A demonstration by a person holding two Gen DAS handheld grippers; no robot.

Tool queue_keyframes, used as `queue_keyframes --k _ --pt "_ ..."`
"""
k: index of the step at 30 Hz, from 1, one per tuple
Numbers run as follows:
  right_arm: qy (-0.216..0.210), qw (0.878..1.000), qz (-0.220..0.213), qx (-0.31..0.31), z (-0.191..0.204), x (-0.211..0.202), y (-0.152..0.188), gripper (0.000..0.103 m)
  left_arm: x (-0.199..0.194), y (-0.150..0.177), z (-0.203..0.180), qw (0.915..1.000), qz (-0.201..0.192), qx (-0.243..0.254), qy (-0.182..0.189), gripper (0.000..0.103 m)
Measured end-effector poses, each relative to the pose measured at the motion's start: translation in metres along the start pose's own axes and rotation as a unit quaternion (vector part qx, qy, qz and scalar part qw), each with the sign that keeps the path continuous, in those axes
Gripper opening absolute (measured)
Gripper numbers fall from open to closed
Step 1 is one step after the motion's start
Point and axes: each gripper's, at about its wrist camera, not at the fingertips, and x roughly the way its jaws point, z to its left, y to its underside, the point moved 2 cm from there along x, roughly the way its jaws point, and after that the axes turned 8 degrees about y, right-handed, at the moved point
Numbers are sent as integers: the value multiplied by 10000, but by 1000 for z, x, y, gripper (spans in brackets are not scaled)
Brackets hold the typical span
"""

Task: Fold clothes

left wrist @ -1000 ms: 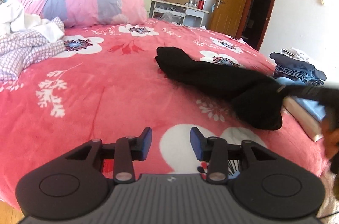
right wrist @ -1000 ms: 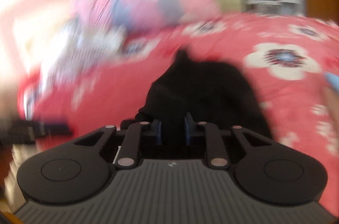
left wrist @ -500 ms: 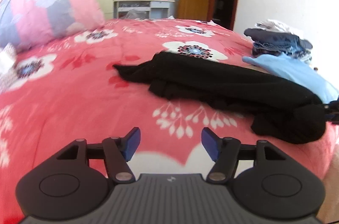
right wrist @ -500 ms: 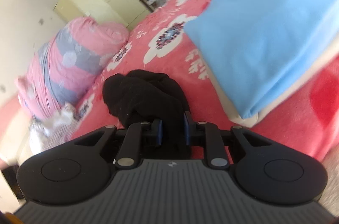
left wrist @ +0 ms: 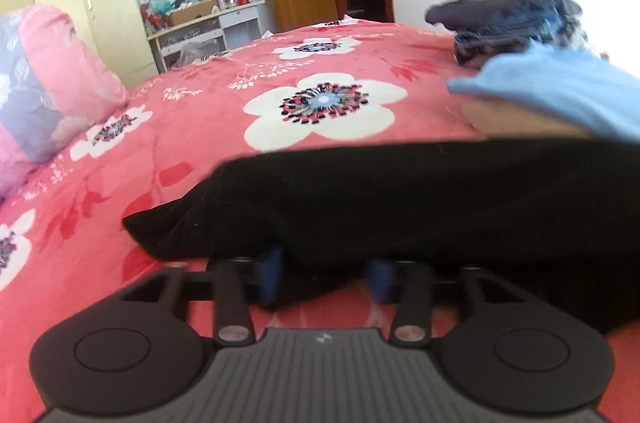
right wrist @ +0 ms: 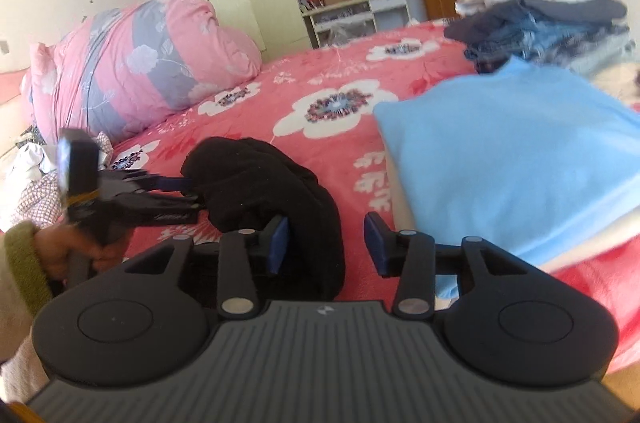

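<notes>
Black garment (right wrist: 264, 183) lies bunched on the bed's red floral blanket (left wrist: 320, 103), just beside the folded light-blue garment (right wrist: 512, 159). Left gripper (left wrist: 326, 277) jaws are closing with the garment's edge between the pads; contact is hidden under the cloth, can't tell if it's pinched. Right gripper (right wrist: 326, 247) jaws are opening, pads spread and clear of the cloth.

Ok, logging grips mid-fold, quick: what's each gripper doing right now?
Left gripper: jaws closing around the black garment; not clamped yet.
Right gripper: jaws opening, pads clear of the garment, holding nothing.
</notes>
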Motion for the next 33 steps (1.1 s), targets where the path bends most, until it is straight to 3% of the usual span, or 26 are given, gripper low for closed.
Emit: queue_keyframes --k 3,8,10,12,14,15,16,18,20,22,24,27,31,33 --pt "-120 9993 -255 -253 9 -1 -9 40 -1 -11 7 9991 -175 -365 140 31" --pt "-811 9918 -489 -862 47 22 -45 44 -3 -11 12 9980 -246 -556 165 34" --pt "-1105 9860 -338 -1200 68 40 -56 52 -7 -10 16 9976 -296 -603 181 34" --pt "-1130 9808 -9 -1593 88 65 -56 52 -10 -9 20 9969 -344 -678 199 37" --pt "-1029 9762 373 -1873 101 94 -50 44 -14 -7 25 9964 -391 -729 185 41" --pt "-891 9754 519 -1946 103 106 -46 34 -17 -6 26 9965 -411 -714 169 41" --pt "-710 9753 598 -2004 103 115 -44 8 -19 -5 28 9965 -430 -700 152 45" --pt "-516 9821 534 -1733 92 120 -48 5 -25 -2 30 9968 -471 -635 123 54" --pt "-493 9932 298 -1013 70 112 -63 2 -30 3 32 9972 -492 -552 95 67" --pt "-311 9992 -39 -259 41 99 -79 2 -29 6 34 9976 -440 -522 96 71" --pt "-222 9976 -318 576 8 90 -90 2 -25 7 34 9981 -346 -507 106 72" --pt "-174 9855 -551 1596 -34 78 -96 1 -14 6 30 9989 -197 -390 161 72" --pt "-472 9825 -421 1754 -45 75 -91 5 6 3 22 9999 0 -157 -23 72" --pt "-589 9890 -105 1354 -31 86 -91 7 12 2 21 9998 56 -158 -82 72"
